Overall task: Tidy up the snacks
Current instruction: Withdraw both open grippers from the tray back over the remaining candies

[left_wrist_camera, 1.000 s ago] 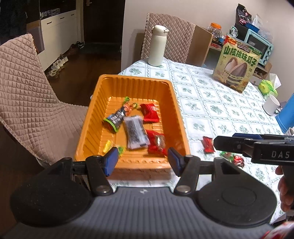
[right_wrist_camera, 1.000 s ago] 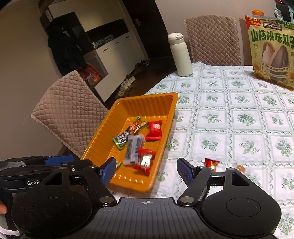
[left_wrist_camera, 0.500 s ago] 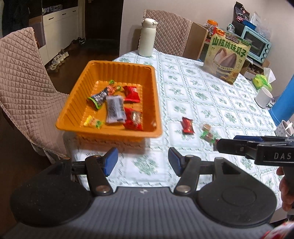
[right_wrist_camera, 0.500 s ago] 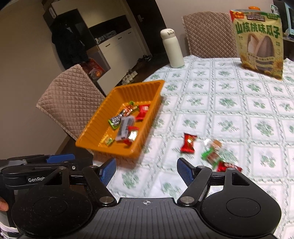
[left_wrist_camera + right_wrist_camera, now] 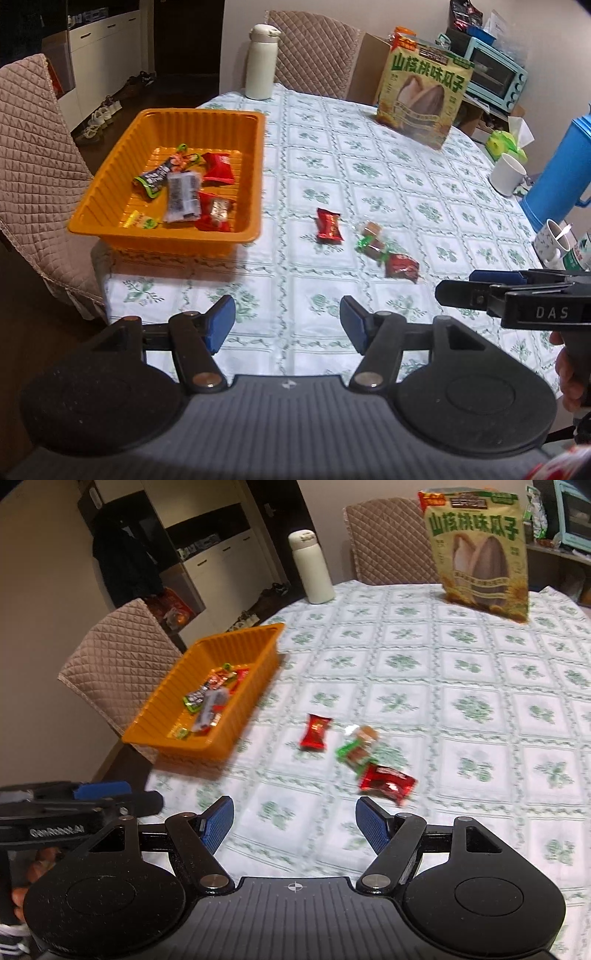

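An orange tray (image 5: 92,206) (image 5: 255,661) holding several wrapped snacks sits on the table's left edge. Three snacks lie loose on the tablecloth: a red packet (image 5: 328,229) (image 5: 314,732), a green-and-brown candy (image 5: 370,242) (image 5: 357,746) and a red packet (image 5: 402,266) (image 5: 386,782). My left gripper (image 5: 287,325) is open and empty above the table's near edge, well short of the tray. My right gripper (image 5: 294,823) is open and empty, just short of the nearest red packet. Each gripper also shows from the side in the other's view.
A white flask (image 5: 260,62) (image 5: 310,566) and a big sunflower-seed bag (image 5: 423,96) (image 5: 480,550) stand at the table's far side. A white mug (image 5: 508,179), a blue jug (image 5: 554,173) and a patterned cup (image 5: 554,240) stand at the right. Quilted chairs (image 5: 29,147) flank the table.
Both grippers have pulled back from the tray and swung right. The tray now sits farther off and the loose snacks have come fully into view. Both grippers stay open.
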